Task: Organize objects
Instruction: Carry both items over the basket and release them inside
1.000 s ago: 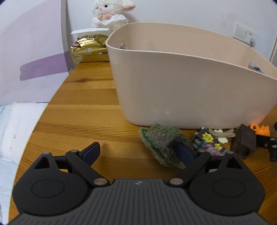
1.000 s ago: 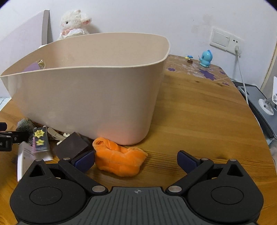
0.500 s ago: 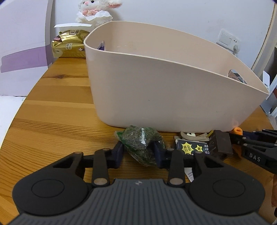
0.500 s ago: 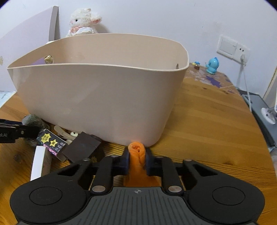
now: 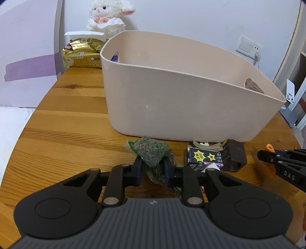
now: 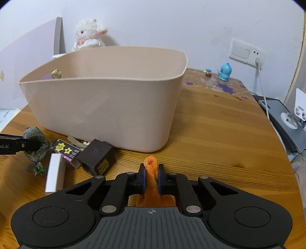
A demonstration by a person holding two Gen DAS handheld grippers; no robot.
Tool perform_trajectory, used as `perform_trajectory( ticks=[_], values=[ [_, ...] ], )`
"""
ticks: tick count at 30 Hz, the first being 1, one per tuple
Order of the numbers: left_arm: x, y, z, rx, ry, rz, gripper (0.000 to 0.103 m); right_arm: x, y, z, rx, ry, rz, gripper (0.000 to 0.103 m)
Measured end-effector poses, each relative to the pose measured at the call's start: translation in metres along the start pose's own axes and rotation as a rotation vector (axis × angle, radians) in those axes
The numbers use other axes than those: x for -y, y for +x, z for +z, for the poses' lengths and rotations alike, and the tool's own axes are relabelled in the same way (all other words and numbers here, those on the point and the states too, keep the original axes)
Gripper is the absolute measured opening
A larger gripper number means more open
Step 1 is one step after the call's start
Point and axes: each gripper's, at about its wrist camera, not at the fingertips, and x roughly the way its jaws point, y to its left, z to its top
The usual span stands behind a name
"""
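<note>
A large beige tub (image 5: 183, 107) (image 6: 107, 107) stands on the wooden table. My left gripper (image 5: 152, 168) is shut on a green bag of dried herbs (image 5: 153, 151), lifted a little above the table in front of the tub. The same herb bag (image 6: 36, 141) shows at the left of the right wrist view. My right gripper (image 6: 151, 177) is shut on an orange cloth (image 6: 151, 168), held off the table near the tub's right corner. On the table between them lie a black starred packet (image 5: 204, 156) (image 6: 66, 150), a dark brown block (image 5: 234, 156) (image 6: 97, 156) and a white box (image 6: 54, 175).
A gold foil pack (image 5: 82, 55) and a white plush lamb (image 5: 109, 15) sit behind the tub on the left. A blue figurine (image 6: 224, 71) stands at the back right by a wall socket (image 6: 246, 51). A grey device (image 6: 283, 116) lies off the right edge.
Both grippers went from open to shut, the left on the herb bag and the right on the orange cloth. Both have since risen, lifting their loads off the table.
</note>
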Motion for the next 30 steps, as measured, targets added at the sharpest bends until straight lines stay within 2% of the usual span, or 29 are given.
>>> perform_trajectory(
  ticks=[7,15,23,30],
  values=[
    [0.004,-0.029,-0.003,0.049,0.014,0.005,0.024,0.004,-0.038,-0.003,0.070,0.010,0.012,0.011],
    [0.015,-0.071,0.006,0.154,0.049,0.027,0.024,0.009,-0.079,0.003,0.176,0.029,0.023,0.011],
    [0.038,-0.095,0.035,0.260,0.103,0.039,0.024,0.010,-0.102,0.038,0.292,0.026,0.041,0.011],
    [0.054,-0.085,0.066,0.294,0.140,0.060,0.024,0.006,-0.095,0.069,0.344,0.013,0.062,0.011]
  ],
)
